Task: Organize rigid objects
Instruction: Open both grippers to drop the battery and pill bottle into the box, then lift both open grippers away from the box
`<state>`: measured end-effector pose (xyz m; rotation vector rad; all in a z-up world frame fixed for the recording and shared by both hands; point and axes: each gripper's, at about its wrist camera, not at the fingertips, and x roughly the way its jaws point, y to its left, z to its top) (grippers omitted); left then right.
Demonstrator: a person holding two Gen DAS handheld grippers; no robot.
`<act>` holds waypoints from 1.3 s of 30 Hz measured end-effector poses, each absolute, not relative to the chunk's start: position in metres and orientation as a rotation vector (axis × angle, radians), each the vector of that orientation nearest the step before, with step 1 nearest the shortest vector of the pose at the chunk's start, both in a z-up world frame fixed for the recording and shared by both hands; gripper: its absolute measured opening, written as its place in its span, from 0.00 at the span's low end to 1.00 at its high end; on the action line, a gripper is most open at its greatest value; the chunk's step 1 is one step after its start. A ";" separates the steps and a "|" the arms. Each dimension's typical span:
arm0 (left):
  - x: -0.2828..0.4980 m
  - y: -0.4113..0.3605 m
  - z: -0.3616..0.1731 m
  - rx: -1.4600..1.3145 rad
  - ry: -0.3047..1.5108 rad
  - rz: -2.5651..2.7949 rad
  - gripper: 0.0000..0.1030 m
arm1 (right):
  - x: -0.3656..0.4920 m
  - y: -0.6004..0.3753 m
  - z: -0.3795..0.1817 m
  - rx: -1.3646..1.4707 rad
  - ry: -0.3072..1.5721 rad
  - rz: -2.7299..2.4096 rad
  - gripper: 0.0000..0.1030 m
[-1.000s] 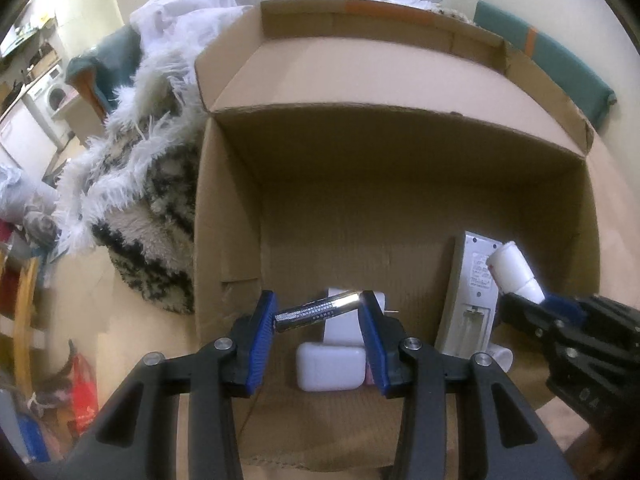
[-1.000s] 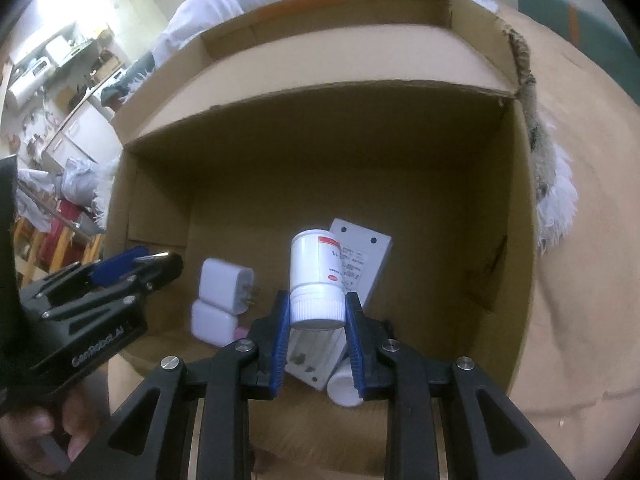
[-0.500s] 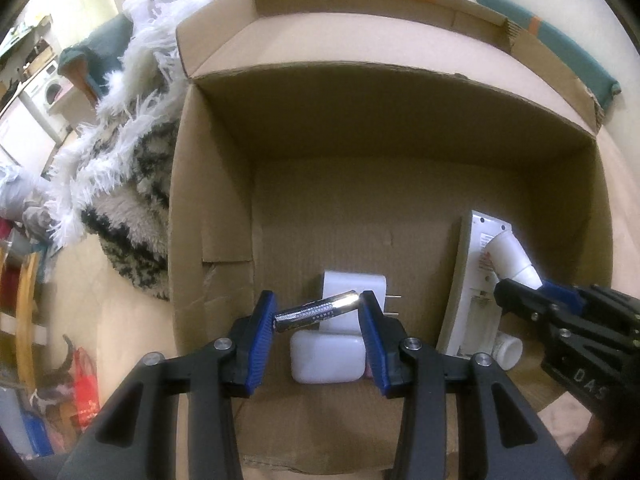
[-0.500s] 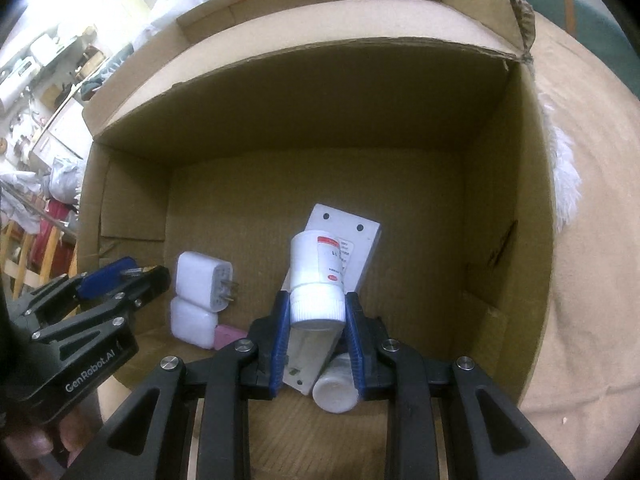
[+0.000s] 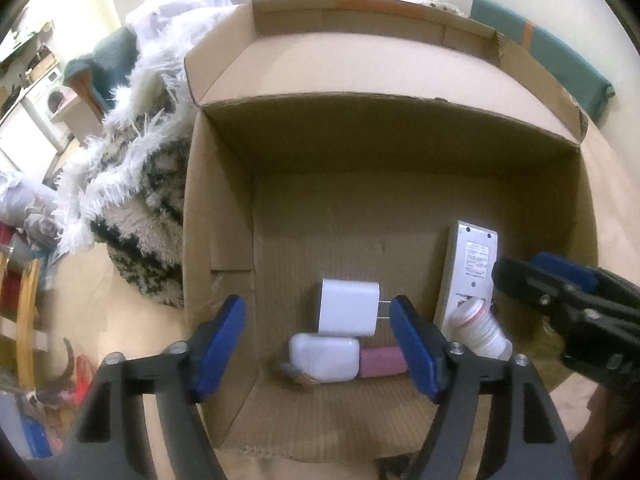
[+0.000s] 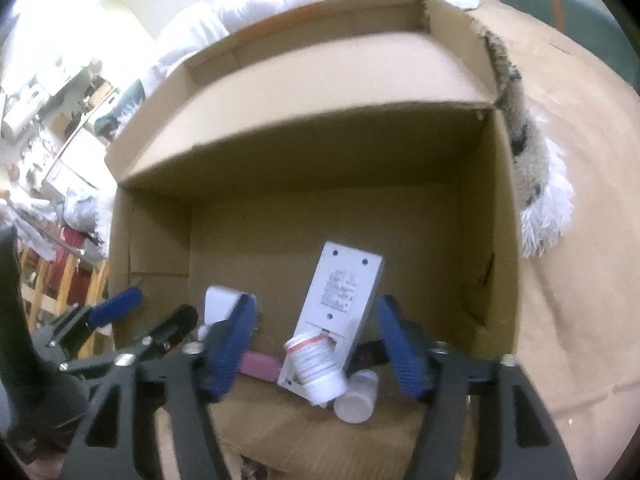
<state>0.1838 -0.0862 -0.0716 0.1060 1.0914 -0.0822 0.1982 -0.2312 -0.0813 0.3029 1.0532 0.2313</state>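
While both jaws have just been opening, the left hand-held gripper [image 5: 316, 344] hangs released over the cardboard box [image 5: 224, 216]; the right hand-held gripper [image 6: 316, 344] is released too; inside the box, the white bottle [image 6: 320, 368] lies against the remote [image 6: 340, 284], near two chargers [image 5: 348, 312].

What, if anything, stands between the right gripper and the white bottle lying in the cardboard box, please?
Nothing visible does. The right gripper hangs open right over the white bottle, and its jaws have just been opening. The bottle lies free between them on the white device inside the cardboard box.
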 end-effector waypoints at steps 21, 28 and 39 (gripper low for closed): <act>0.167 -0.078 -0.053 0.108 1.049 -0.097 0.71 | 0.173 -0.255 -0.053 0.366 0.949 0.242 0.92; 0.134 -0.057 -0.043 0.079 1.042 -0.107 0.72 | 0.153 -0.256 -0.053 0.366 0.958 0.231 0.92; 0.099 -0.028 -0.046 0.002 1.078 -0.058 0.72 | 0.111 -0.248 -0.061 0.377 0.992 0.236 0.92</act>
